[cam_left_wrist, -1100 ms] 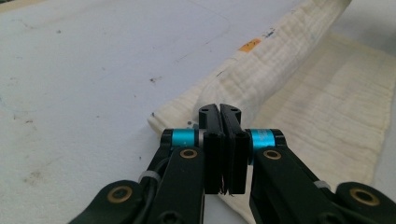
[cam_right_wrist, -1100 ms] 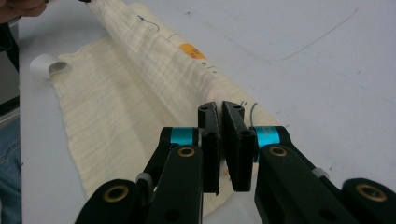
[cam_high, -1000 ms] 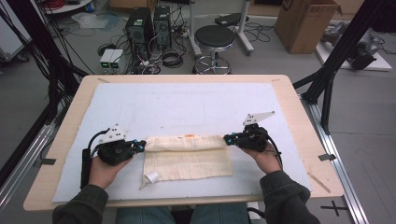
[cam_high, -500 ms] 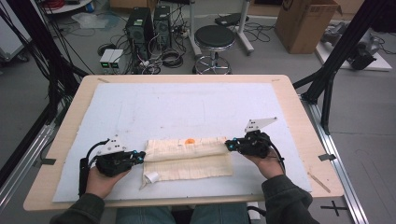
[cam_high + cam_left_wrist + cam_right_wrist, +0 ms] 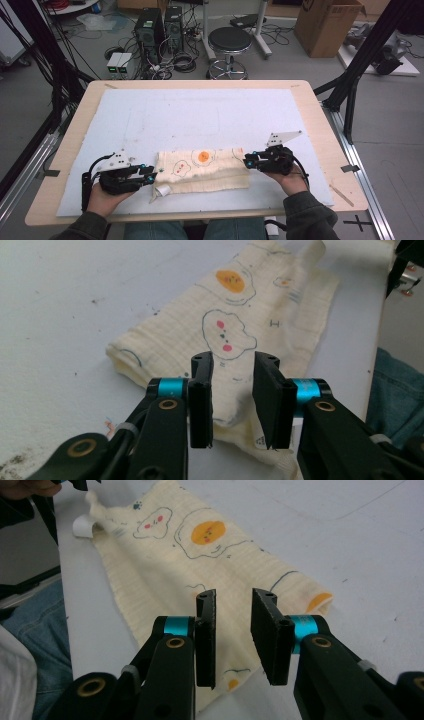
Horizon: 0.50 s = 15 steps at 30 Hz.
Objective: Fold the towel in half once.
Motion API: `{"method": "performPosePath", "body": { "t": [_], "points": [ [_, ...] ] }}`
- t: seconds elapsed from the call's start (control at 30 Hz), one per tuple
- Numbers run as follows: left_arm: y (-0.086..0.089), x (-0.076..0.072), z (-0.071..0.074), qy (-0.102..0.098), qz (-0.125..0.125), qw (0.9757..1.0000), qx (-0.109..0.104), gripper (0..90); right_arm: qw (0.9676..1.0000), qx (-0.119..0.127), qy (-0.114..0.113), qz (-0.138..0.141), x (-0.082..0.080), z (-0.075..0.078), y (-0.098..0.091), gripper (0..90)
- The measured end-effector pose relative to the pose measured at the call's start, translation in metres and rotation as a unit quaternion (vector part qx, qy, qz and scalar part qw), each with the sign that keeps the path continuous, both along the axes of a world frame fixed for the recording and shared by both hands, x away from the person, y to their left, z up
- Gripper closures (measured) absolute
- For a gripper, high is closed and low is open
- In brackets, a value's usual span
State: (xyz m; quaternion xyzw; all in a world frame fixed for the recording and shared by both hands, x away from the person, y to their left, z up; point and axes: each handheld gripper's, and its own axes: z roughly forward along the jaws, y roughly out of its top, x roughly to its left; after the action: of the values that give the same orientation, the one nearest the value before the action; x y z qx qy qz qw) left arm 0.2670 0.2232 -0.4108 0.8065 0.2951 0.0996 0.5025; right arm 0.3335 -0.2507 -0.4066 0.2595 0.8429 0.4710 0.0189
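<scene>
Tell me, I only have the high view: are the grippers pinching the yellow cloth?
Observer: No. In the left gripper view, the left gripper shows a gap between its jaws. They have just been opening, and nothing is pinched between them.
Operator: And the other one?
Observer: Same for the right gripper. Its jaws have just been opening, and the cloth lies flat beyond them, not between the pads.
Operator: What's that pink-dotted drawing?
Observer: A cloud-shaped face with two pink cheeks.
Operator: And the white bit at the corner?
Observer: A curled white label at the cloth's edge.
</scene>
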Motion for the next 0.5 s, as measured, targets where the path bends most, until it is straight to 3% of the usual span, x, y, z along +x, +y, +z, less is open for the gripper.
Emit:
{"method": "performPosePath", "body": {
  "t": [0.13,0.33,0.5],
  "points": [
    [-0.003,0.005,-0.003,0.010,0.002,0.9999,0.001,66.7,0.9999,0.009,0.008,0.006,0.000,0.000,0.003,69.5],
    [-0.015,0.006,-0.012,0.025,-0.017,0.9992,0.026,68.1,0.9984,-0.027,0.024,0.044,-0.005,-0.013,0.020,67.9],
    [-0.020,0.006,-0.023,0.043,-0.040,0.9965,0.059,68.4,0.9967,-0.048,0.032,0.057,-0.011,-0.022,0.022,67.1]
  ]
}}
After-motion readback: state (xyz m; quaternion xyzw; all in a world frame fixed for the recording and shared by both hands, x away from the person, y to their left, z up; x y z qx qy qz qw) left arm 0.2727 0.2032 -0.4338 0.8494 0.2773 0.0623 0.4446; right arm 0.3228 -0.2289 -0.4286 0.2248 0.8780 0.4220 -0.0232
